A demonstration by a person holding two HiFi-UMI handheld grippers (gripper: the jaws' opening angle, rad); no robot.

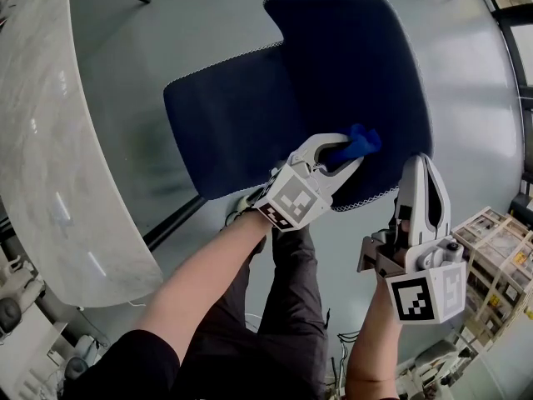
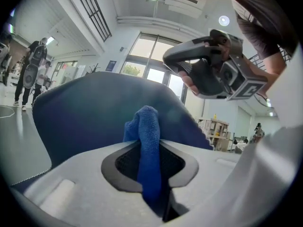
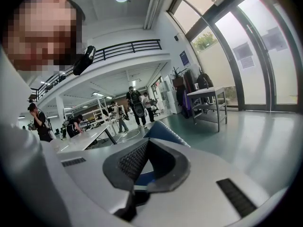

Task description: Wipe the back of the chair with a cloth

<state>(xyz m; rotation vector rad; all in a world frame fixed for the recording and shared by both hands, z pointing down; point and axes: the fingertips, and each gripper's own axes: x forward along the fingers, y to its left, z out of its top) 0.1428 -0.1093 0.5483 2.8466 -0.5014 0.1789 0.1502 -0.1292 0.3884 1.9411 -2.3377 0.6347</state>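
left gripper [image 1: 341,161] pinching a blue cloth [image 1: 362,142] on the chair [image 1: 250,115] (navy fabric), by its near edge, right gripper [image 1: 420,163] pressed together, empty, beside that edge

Left tool [image 1: 343,155], arm extended, grips the cloth [image 1: 364,142]; right tool [image 1: 420,165] beside it, jaws closed.

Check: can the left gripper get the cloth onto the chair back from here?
Probably yes: the left gripper has the cloth in its jaws, right at the chair back, with nothing between them.
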